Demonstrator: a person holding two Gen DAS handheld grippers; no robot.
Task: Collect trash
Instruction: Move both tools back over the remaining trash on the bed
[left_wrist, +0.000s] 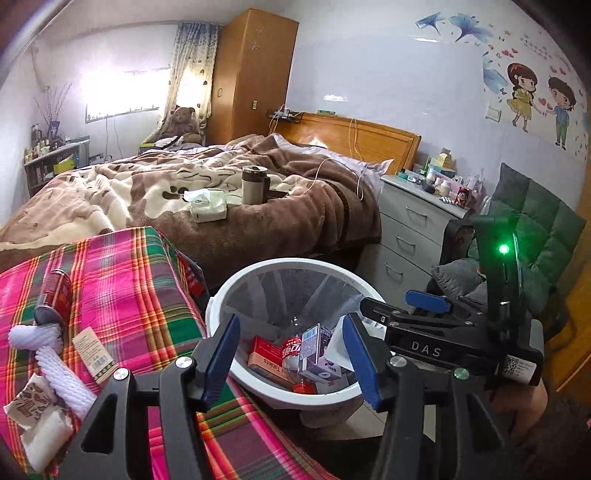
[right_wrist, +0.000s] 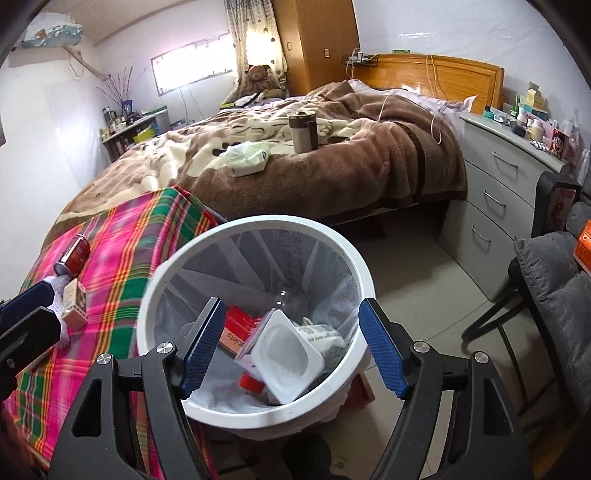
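Observation:
A white trash bin with a clear liner stands on the floor beside a plaid-covered table. It holds a red box, a Coke bottle, a purple carton and a white plastic cup. My left gripper is open and empty above the bin. My right gripper is open and empty over the bin; it also shows in the left wrist view. On the table lie a red can, white foam netting, a paper tag and crumpled wrappers.
A bed with a brown blanket holds a mug and a tissue pack. A grey drawer unit with clutter stands right. A grey cushioned chair is at the far right. Tiled floor lies between bin and drawers.

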